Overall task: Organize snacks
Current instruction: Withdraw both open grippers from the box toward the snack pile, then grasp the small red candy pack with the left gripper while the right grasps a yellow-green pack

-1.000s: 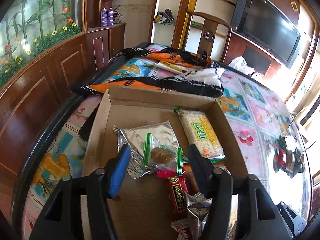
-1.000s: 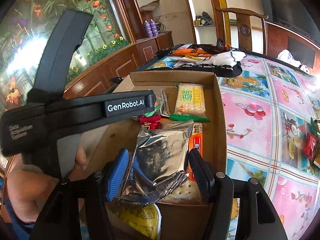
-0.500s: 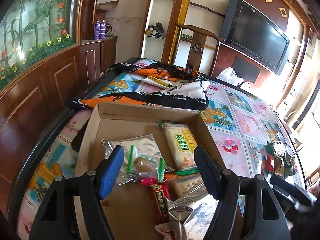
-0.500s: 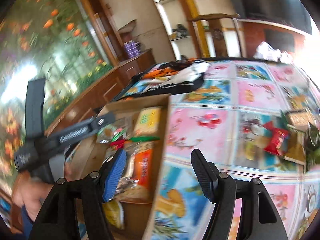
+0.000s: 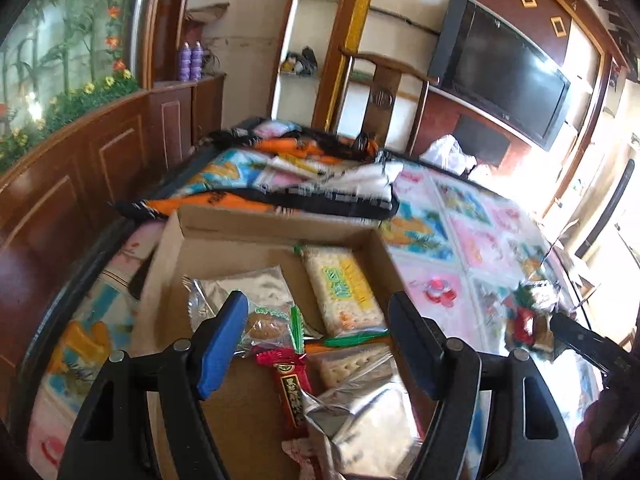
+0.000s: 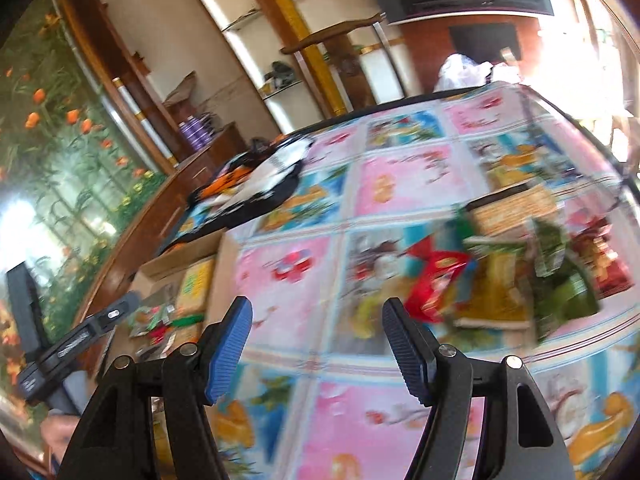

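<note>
Right gripper [image 6: 316, 344] now beyond box edge [image 6: 222, 276]

- The left gripper [image 5: 316, 344] has a black plastic frame with two arms, and each arm has a triangular opening.
- Its fingers [image 5: 222, 344] carry blue ribbed pads.
- Round silver screws sit at the joints.
- The right gripper [image 6: 316, 344] has the same black frame, blue ribbed pads and silver screws.
- In the right wrist view, the left gripper shows a white printed label on its black side, but blur makes it unreadable.
</note>
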Action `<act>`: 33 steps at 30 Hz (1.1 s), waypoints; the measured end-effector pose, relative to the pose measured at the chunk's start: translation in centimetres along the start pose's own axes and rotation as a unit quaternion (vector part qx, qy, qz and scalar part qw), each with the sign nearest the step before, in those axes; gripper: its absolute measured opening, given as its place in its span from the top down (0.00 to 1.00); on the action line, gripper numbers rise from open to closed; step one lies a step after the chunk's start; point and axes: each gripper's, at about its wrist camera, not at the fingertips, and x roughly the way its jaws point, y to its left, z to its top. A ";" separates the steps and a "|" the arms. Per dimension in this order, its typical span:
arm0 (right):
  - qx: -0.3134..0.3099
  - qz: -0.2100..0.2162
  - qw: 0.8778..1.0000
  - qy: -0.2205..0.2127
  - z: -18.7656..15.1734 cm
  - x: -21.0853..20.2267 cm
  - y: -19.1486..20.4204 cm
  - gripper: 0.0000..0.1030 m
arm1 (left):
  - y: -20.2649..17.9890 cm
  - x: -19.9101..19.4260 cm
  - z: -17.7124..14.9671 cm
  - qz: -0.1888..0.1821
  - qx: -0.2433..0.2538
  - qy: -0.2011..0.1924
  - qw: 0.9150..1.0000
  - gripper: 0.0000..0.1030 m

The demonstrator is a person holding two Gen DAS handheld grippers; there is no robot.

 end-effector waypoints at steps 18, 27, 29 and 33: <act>0.099 -0.098 0.990 -0.039 2.7 -5.5 -11.8 0.41 | -20.8 6.8 -2.3 -0.149 0.099 0.148 0.973 0.34; 0.107 -0.084 0.990 -0.040 2.7 -6.0 -12.3 0.41 | -25.7 14.0 -4.4 -0.110 0.134 0.197 0.965 0.57; 0.109 -0.080 0.990 -0.039 2.7 -6.0 -12.2 0.41 | -26.0 13.8 -4.5 -0.098 0.152 0.184 0.966 0.58; 0.103 -0.071 0.991 -0.042 2.8 -6.1 -11.8 0.41 | -26.1 13.1 -5.3 -0.067 0.185 0.160 0.967 0.82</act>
